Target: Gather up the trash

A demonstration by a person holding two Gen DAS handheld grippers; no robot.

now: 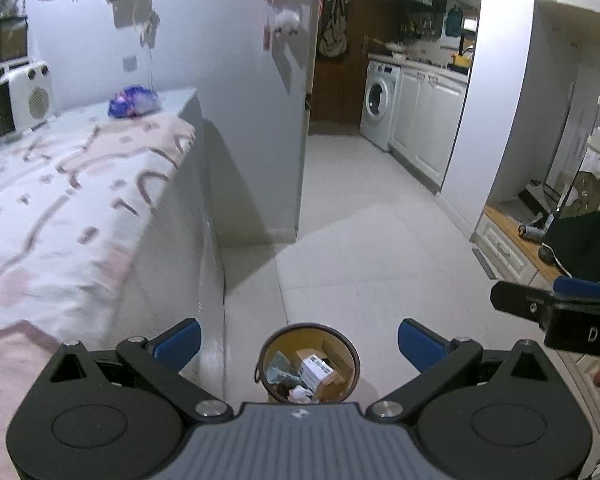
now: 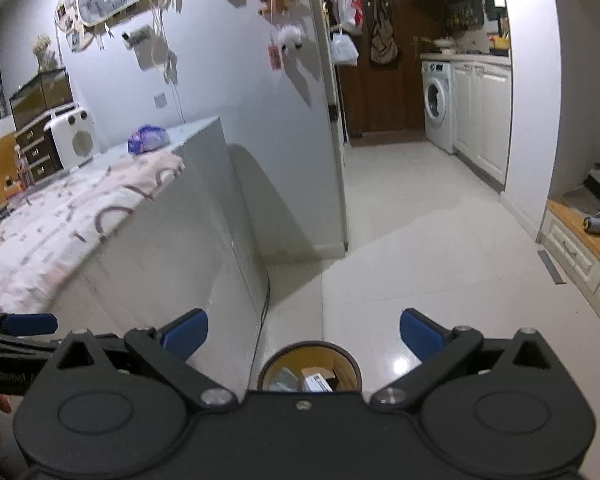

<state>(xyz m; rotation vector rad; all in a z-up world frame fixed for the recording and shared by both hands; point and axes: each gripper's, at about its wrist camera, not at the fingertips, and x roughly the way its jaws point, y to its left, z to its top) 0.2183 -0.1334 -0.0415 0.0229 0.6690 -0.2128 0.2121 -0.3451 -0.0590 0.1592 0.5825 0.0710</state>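
Observation:
A round brown trash bin [image 1: 309, 362] stands on the floor right below both grippers, holding a white box, cardboard and crumpled scraps; it also shows in the right wrist view [image 2: 309, 368]. My left gripper [image 1: 299, 344] is open and empty above the bin. My right gripper [image 2: 303, 334] is open and empty above it too. A blue and white crumpled plastic bag [image 1: 133, 101] lies at the far end of the bed, also in the right wrist view [image 2: 147, 139].
A bed with a pink patterned cover [image 1: 60, 200] fills the left side. A white heater [image 1: 31, 94] stands beyond it. A wall partition [image 1: 260, 120] rises ahead. A washing machine [image 1: 380, 104] and white cabinets [image 1: 432, 120] line the kitchen beyond the tiled floor [image 1: 360, 240].

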